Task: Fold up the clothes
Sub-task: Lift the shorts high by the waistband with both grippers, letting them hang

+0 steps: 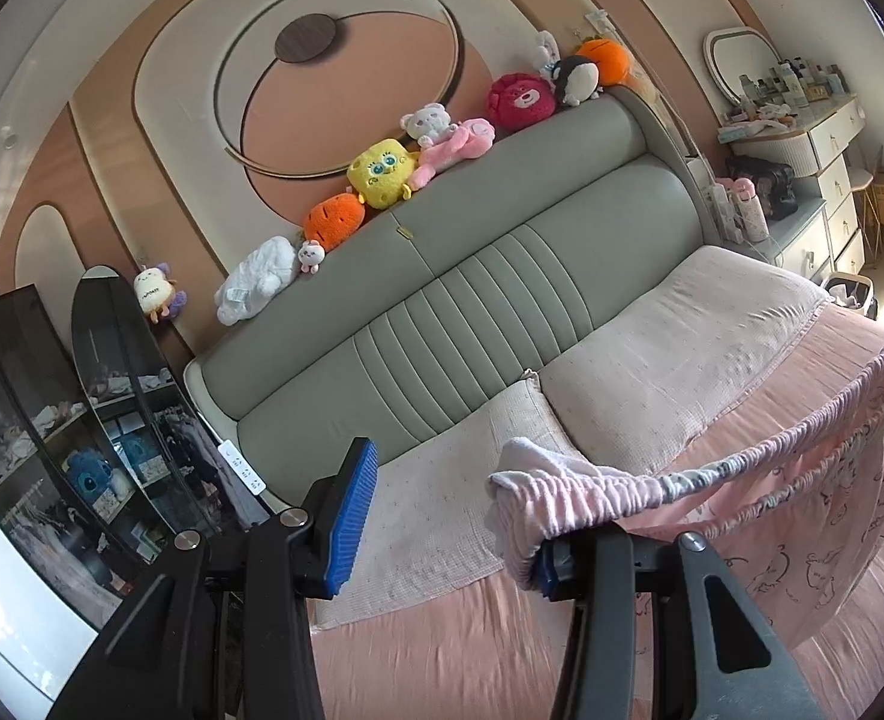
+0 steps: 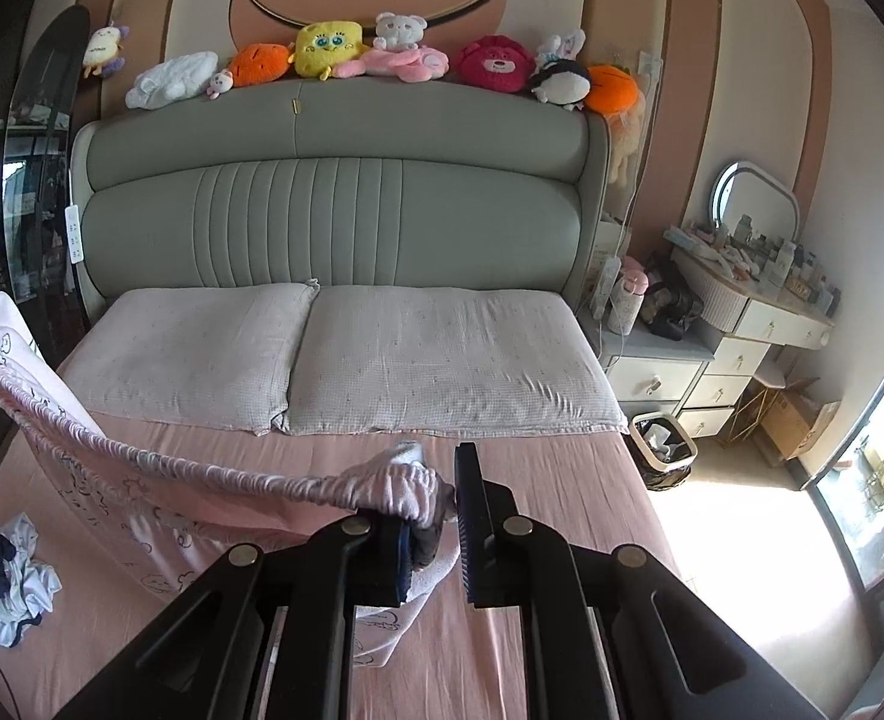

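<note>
Right gripper: the right gripper (image 2: 436, 534) is closed tight on one end of the waistband (image 2: 232, 474) of the pink pants (image 2: 142, 516). The cloth is bunched up between its pads.
Left gripper: the left gripper (image 1: 448, 534) has its jaws apart. The other end of the waistband (image 1: 712, 474) is hooked over one finger. The bare finger (image 1: 346, 516) touches no cloth, so this side is not pinched.
Where the pants are: up in the air between the two grippers. The pink pants (image 1: 802, 510) hang down from the waistband toward the bed sheet (image 2: 562, 510) below the grippers.
Which way they point: the waistband is the top and the legs hang down. It runs from one gripper to the other, side to side across the bed, and it sags a little in the middle.
Long side: I think it goes from the waistband down to the leg ends, but the leg ends are hidden.
How to do this step well: I think the left gripper should pinch its end first, so the cloth cannot slip off. Then pull the waistband straight and keep both ends just as high. Lay the pants down flat on the bare sheet before folding.
In front of the grippers: two pillows (image 2: 442, 360) lie against the gray headboard (image 2: 334, 228).
To the left of the right gripper: a small pile of clothes (image 2: 4, 576) lies on the sheet, well apart from the pants.
</note>
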Demonstrator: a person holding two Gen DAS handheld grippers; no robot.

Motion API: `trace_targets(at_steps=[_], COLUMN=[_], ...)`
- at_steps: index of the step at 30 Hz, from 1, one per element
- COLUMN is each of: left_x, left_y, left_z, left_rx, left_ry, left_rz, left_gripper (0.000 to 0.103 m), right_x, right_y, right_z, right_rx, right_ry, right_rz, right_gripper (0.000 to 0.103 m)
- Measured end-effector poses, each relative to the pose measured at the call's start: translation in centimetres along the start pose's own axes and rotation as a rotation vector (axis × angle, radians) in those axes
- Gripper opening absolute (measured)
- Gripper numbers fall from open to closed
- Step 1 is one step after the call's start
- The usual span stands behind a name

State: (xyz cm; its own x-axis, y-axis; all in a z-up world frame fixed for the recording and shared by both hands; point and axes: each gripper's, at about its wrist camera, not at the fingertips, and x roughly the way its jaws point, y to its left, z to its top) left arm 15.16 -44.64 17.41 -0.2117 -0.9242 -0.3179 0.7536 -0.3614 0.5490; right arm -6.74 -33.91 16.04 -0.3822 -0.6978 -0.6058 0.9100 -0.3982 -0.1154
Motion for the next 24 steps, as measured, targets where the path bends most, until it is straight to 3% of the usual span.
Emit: trace_targets(at_steps=[5,9,14,18,24], left_x=[5.5,7.6,6.9,5.2,2.4], left_y=[0.1,0.6,0.1,-2.0,-6.6], left_z=[1.2,2.5,2.0,-1.0,-9.3], left_rx=[-0.021,-0.033,0.004,0.038,0.005], left_ry=[0.036,0.033,-0.017,-0.032,0.043], left_rz=[-0.024,-0.026,-0.058,-0.104,-0.199], left_gripper=[0.042,0.042,0.042,0.042,0.042], right_x=[3.8,5.8,5.5,5.3,6.2], right_y=[0.2,0.2,-0.3,-0.4,0.5], right_z=[2.8,5.3,6.1,2.7,-8.0], right_rx=[0.006,0.015,0.039,0.034,-0.029], right_ry=[-0.002,-0.017,-0.071,-0.06,0.082], right_rz=[0.004,0.003,-0.005,-0.015,0.001], right_gripper=[0.009,0.009,0.009,0.009,0.009])
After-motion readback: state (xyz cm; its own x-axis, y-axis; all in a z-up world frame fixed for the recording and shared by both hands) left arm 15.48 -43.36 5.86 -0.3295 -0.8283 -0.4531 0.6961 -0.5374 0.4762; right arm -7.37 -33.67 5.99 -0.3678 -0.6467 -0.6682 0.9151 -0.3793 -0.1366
